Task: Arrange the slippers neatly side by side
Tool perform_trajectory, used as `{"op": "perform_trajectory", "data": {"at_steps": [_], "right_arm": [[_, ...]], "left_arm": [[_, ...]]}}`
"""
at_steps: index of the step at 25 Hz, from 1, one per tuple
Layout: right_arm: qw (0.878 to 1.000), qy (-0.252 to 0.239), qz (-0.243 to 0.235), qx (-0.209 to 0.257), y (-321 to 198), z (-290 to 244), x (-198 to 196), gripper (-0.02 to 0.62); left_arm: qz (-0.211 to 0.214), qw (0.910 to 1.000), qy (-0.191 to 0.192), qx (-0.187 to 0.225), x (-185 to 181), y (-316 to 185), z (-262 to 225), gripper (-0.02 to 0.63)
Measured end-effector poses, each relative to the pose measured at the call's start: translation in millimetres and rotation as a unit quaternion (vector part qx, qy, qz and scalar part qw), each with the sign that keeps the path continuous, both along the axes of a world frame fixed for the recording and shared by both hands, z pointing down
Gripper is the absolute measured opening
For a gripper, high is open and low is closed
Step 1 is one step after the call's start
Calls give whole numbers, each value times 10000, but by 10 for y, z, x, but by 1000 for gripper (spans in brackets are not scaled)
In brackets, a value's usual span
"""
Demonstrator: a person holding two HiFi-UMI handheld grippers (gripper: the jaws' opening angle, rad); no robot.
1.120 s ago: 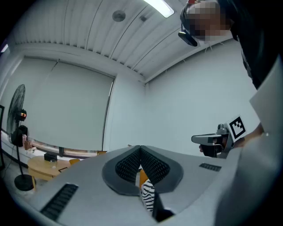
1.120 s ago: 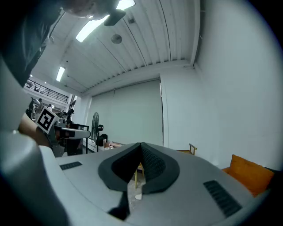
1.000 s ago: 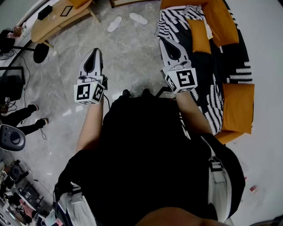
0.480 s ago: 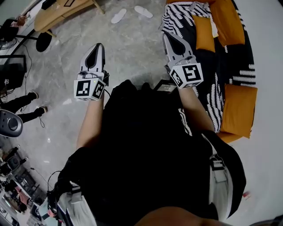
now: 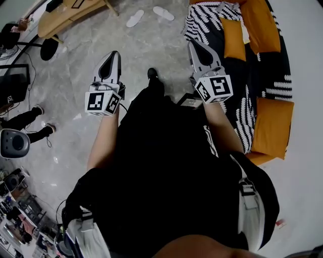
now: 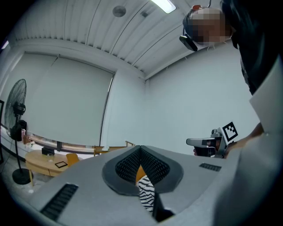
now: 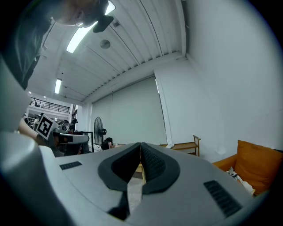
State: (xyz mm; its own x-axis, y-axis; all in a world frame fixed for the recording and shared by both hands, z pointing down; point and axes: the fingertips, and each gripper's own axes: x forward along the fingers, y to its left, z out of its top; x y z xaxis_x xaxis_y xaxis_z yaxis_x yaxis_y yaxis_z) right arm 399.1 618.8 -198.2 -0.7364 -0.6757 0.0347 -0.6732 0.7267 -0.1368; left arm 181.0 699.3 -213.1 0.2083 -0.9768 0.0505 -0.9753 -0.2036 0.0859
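The grey left gripper [image 5: 112,55] and grey right gripper [image 5: 194,45] hover mid-frame; each has its jaws pressed together on nothing. Two flat white slippers [image 5: 135,18] lie splayed apart on the grey marbled floor [image 5: 151,50], upper centre, well beyond both

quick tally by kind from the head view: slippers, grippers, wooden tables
white flat slippers: 2
grey handheld grippers, left gripper and right gripper: 2
light wooden table: 1
total: 5
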Motion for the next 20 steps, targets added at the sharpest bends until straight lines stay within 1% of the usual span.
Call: {"op": "perform_trajectory", "data": {"at_steps": [5, 9, 16, 20], "right_arm": [[9999, 123, 50, 0, -226, 25, -25, 32], [9997, 235, 67, -29, -554, 78, -101, 32], [9987, 497, -119, -47, -1255, 41, -592, 32], [9983, 577, -71, -47, -1675, -22, -799, 32]], "left_arm": [[60, 9999, 150, 24, -62, -306, 83, 14], [63, 9997, 239, 51, -184, -652, 150, 14], [-94, 9985, 535, 30, -686, -1387, 255, 14], [-41, 9981, 602, 103, -918, -1831, 226, 14]]}}
